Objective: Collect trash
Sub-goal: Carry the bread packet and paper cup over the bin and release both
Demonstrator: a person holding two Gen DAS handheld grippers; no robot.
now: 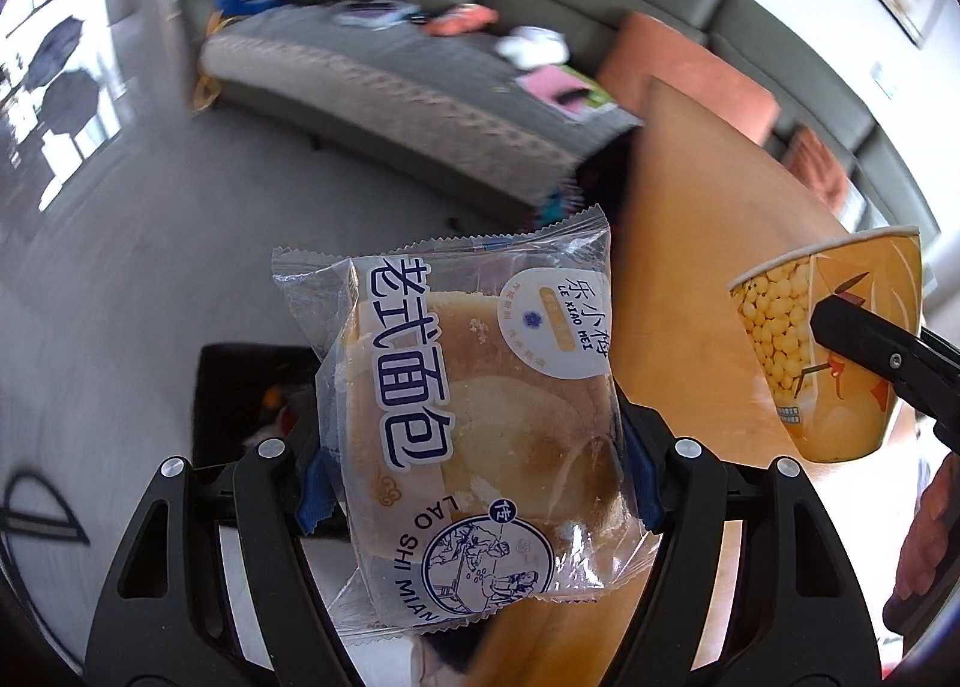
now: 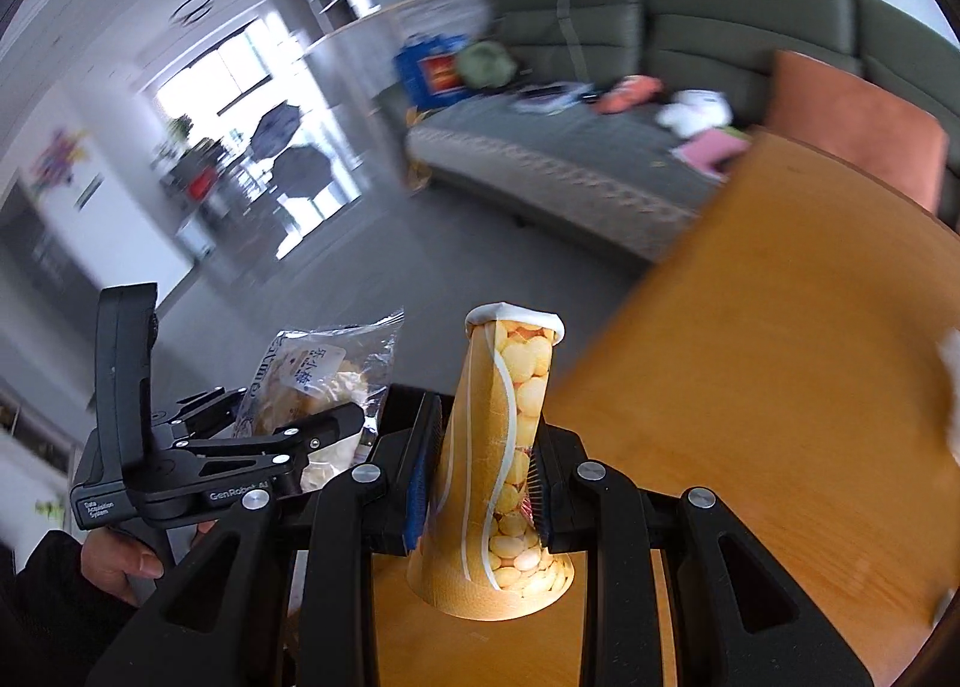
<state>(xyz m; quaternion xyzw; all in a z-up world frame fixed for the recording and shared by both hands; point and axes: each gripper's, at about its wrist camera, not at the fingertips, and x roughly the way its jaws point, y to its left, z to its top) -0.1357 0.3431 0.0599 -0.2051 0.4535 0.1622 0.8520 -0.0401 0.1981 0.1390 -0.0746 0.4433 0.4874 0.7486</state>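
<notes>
Your left tongs [image 1: 480, 483] clench the bread packet [image 1: 474, 417]; your right tongs [image 2: 483, 483] squeeze the paper cup [image 2: 510, 447]. Both hang clear of the table [image 2: 780, 387], ready for the bin [image 1: 252, 393].

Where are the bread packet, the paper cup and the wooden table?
bread packet [image 1: 474, 417], left wrist view, middle of its clear wrapper.
paper cup [image 2: 510, 447], right wrist view, squeezed side wall.
wooden table [image 2: 780, 357], right wrist view, bare top.

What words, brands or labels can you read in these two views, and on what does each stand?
"老式面包": clear plastic bread wrapper, blue characters.
"LAO SHI MIAN": same wrapper, round its blue picture seal.
"乐小梅 LE XIAO MEI": its white round sticker.
"GenRobot.AI", "Data Acquisition System": black left tool.
Yellow paper cup: barcode area unreadable.
Blue bag on sofa: blurred.
</notes>
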